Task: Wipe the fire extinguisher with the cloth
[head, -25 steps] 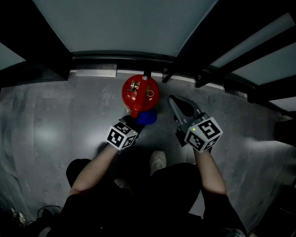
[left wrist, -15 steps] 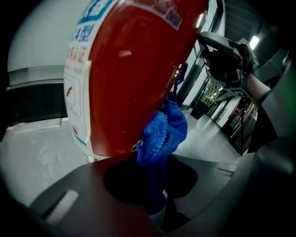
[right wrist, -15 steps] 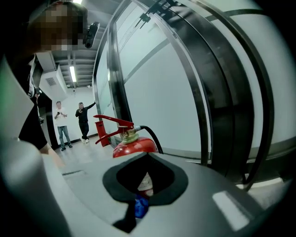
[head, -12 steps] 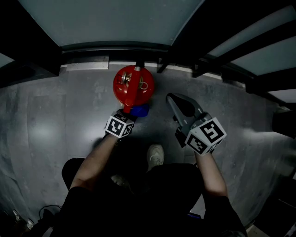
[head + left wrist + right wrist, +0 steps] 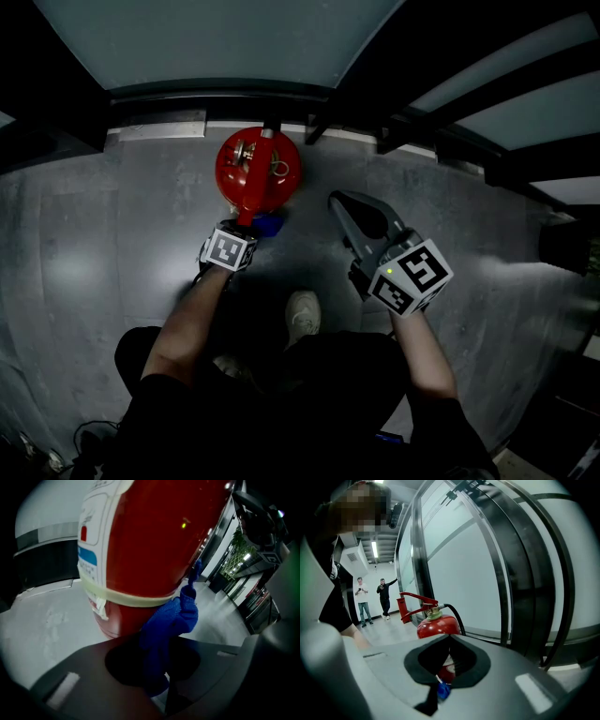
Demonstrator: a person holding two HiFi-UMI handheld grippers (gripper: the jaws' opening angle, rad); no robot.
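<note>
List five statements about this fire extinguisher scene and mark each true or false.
1. The left gripper is shut on the blue cloth. True.
2. The cloth is on the top handle of the fire extinguisher. False: it lies against the lower red body, by the pale band.
3. The right gripper grips the extinguisher. False: it is held apart from it, jaws together on nothing.
4. The extinguisher stands upright on the floor. True.
5. The cloth is white. False: it is blue.
</note>
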